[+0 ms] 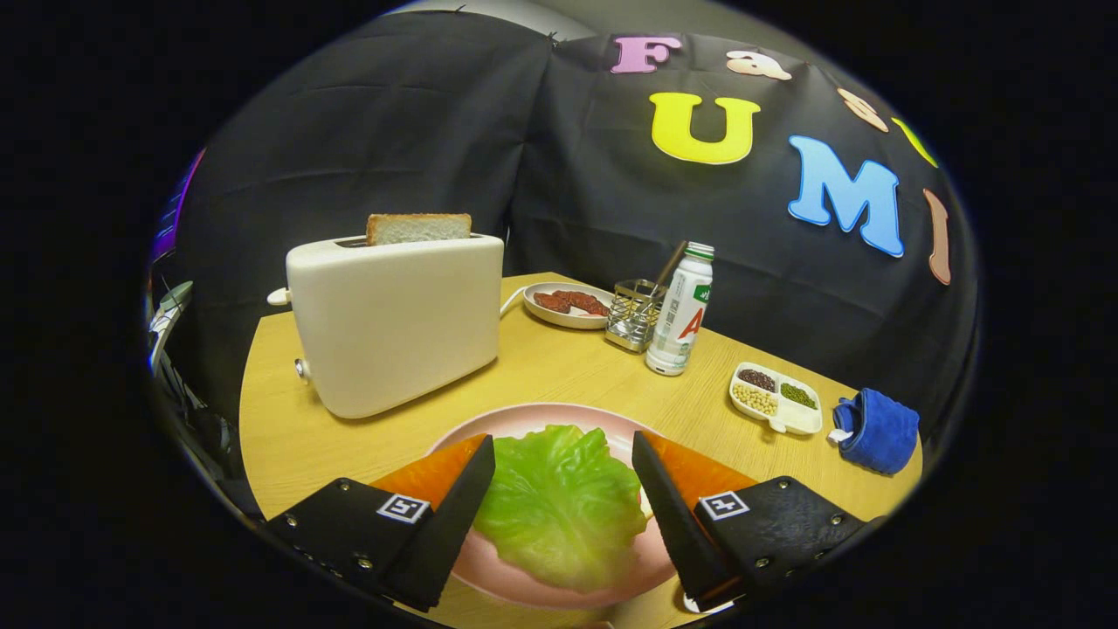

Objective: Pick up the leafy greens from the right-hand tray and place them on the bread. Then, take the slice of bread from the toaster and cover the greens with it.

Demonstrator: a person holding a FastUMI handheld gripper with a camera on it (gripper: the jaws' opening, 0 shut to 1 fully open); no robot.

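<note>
Gripper (563, 454) is seen spread wide, nothing grasped; leafy greens (559, 502) lie between the fingers (454, 515) on a pink plate (541, 585); whether bread lies under them cannot be told. Toaster (393, 328) stands beyond at 11 o'clock of the plate, with a slice of bread (417, 228) upright in its slot. At 1 o'clock, farther back: bottle (680, 314), wire holder (635, 313), small dish (568, 306) of reddish food. At 2 o'clock: divided tray (776, 398) of beans, blue cloth (878, 430) just beside it. All rest on a wooden table (559, 367).
</note>
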